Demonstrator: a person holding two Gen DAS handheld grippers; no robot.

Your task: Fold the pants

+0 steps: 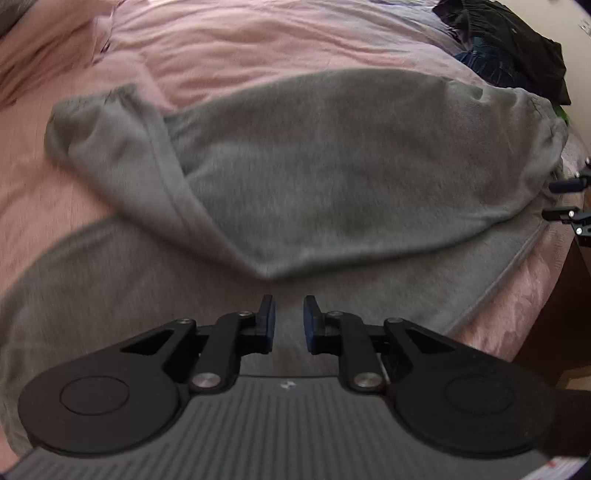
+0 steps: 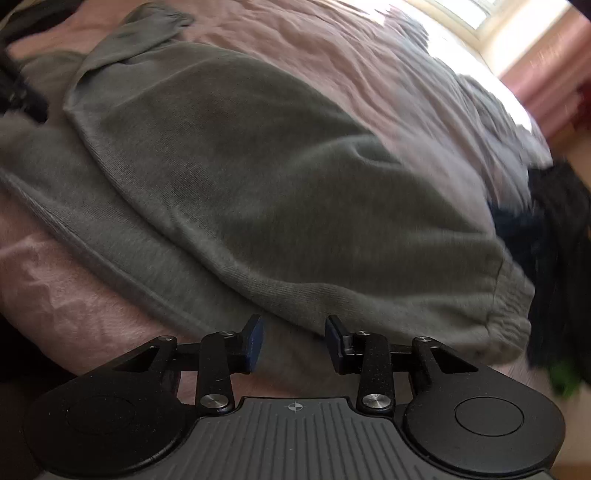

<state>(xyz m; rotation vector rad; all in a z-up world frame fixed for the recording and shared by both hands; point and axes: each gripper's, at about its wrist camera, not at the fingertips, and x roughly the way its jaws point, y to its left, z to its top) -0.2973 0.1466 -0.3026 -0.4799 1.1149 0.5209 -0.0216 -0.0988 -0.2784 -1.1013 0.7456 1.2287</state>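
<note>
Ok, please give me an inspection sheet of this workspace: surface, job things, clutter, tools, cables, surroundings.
Surface: bed with wrinkled pink sheet.
Job's things: grey sweatpants spread on the sheet, one layer folded over another; a cuffed leg end lies at far left in the left wrist view.
Clutter: pile of dark clothes at the far side of the bed.
Tools: left tool open, nothing between its pads, above the pants. Right tool open, nothing held, near the folded edge.
Cables: nothing seen.
Surroundings: bright window; image blurred.
</note>
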